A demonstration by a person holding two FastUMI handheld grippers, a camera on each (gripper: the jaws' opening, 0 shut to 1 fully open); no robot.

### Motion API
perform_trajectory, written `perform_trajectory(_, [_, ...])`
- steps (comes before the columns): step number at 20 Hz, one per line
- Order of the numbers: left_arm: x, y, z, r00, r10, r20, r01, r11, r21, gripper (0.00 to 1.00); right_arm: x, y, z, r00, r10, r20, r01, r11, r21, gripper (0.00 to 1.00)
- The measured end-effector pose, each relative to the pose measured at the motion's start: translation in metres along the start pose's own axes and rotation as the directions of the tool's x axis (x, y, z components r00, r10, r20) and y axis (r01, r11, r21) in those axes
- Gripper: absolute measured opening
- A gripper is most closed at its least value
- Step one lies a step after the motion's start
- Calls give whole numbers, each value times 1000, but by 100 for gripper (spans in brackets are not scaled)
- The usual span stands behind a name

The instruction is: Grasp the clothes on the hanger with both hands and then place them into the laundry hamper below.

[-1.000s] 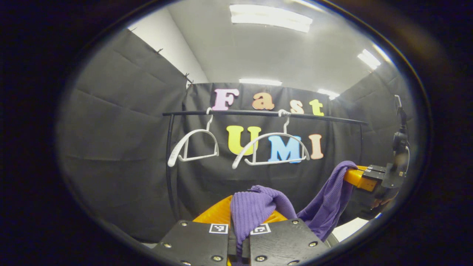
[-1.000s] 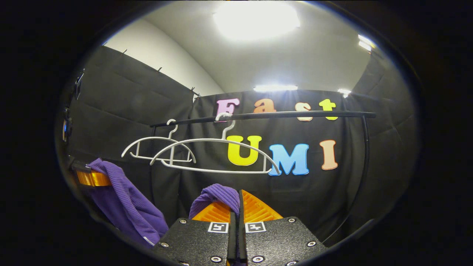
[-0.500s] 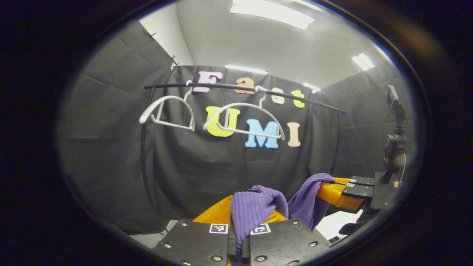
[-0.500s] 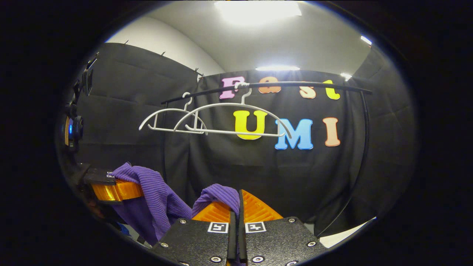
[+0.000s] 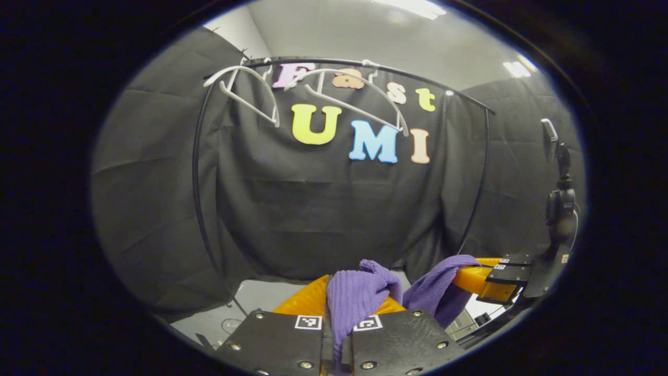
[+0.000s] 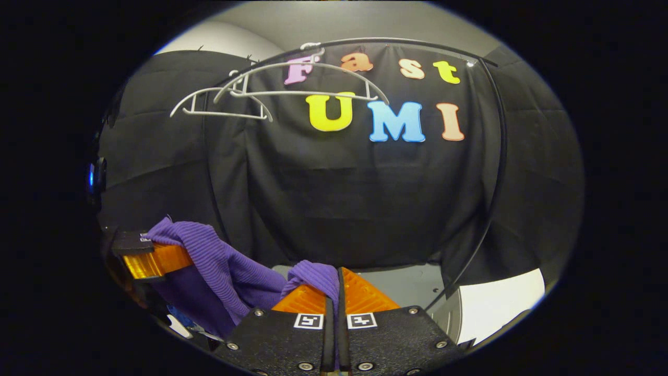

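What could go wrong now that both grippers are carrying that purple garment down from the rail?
1. Each gripper pinches just a small fold: the left gripper and the right gripper each hold a bit of the purple garment, so it might slip free.
2. The slack cloth between them could snag on the rack's black pole.
3. No hamper is visible, so the drop may miss.

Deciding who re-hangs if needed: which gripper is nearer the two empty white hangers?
Left, probably. The left gripper sits below the white hangers, nearly in line; the right gripper has them up to its left. Both are shut on the purple garment.
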State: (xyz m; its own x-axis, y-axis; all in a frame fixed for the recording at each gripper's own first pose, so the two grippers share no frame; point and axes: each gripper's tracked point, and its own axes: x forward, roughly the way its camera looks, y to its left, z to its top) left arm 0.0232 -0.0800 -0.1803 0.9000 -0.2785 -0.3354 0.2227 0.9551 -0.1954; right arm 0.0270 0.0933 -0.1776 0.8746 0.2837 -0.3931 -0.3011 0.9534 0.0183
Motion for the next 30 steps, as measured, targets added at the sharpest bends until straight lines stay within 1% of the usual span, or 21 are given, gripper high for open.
perform_trajectory(3, [15, 2, -31, 998, 16, -67, -15, 1000, 17, 2, 8, -6, -27, 998, -16, -63, 15, 1000, -24, 4])
perform_trajectory(6, [23, 9, -65, 990, 32, -136, -28, 999, 28, 4, 13, -2, -63, 988, 10, -152, -14, 1000, -27, 6])
perform_trajectory(9, [26, 17, -106, 975, 55, -217, -49, 998, 34, 7, 12, -2, -92, 975, 20, -222, -29, 999, -39, 8])
perform_trajectory(10, [29, 20, -118, 968, 64, -242, -57, 998, 39, 2, 12, 0, -102, 971, 22, -239, -32, 999, -41, 10])
perform_trajectory(12, [27, 25, -141, 955, 76, -288, -65, 997, 48, 2, 12, 3, -119, 964, 25, -264, -35, 999, -33, 11])
perform_trajectory(14, [23, 29, -160, 939, 89, -333, -73, 996, 61, 2, 10, 5, -135, 955, 18, -297, -31, 999, -38, 18])
perform_trajectory(15, [23, 29, -169, 929, 93, -358, -75, 995, 64, 2, 9, 6, -144, 949, 17, -316, -34, 998, -47, 27])
perform_trajectory(16, [21, 30, -177, 918, 101, -384, -82, 995, 66, 5, 8, 7, -150, 941, 21, -336, -42, 998, -56, 31])
perform_trajectory(17, [23, 31, -185, 907, 107, -407, -86, 994, 68, 7, 7, 7, -153, 935, 23, -354, -50, 996, -67, 44])
perform_trajectory(18, [17, 32, -195, 895, 112, -432, -91, 994, 68, 10, 5, 8, -152, 936, 28, -350, -57, 996, -75, 52])
perform_trajectory(19, [12, 32, -203, 886, 109, -451, -89, 994, 66, 7, 7, 8, -148, 939, 30, -344, -64, 994, -86, 70])
perform_trajectory(20, [6, 34, -212, 874, 113, -473, -93, 993, 67, 9, 8, 8, -149, 937, 29, -347, -67, 993, -99, 75])
perform_trajectory(21, [-4, 34, -218, 865, 114, -489, -96, 993, 62, 10, 7, 8, -149, 936, 29, -350, -72, 991, -109, 84])
perform_trajectory(22, [-6, 33, -218, 866, 114, -487, -99, 993, 56, 29, 6, 7, -150, 938, 31, -346, -75, 991, -115, 87])
perform_trajectory(23, [-4, 34, -216, 875, 120, -470, -106, 993, 56, 47, 5, 6, -148, 941, 26, -339, -71, 990, -121, 91])
perform_trajectory(25, [-4, 42, -195, 899, 147, -412, -132, 989, 64, 84, -1, 5, -142, 950, 15, -313, -57, 990, -126, 94])
perform_trajectory(27, [-8, 49, -168, 923, 162, -348, -151, 987, 59, 85, -6, 2, -131, 960, -1, -281, -37, 991, -129, 95])
perform_trajectory(30, [-10, 58, -118, 953, 191, -234, -184, 982, 54, 85, -15, -1, -101, 978, -14, -208, -8, 995, -104, 95])
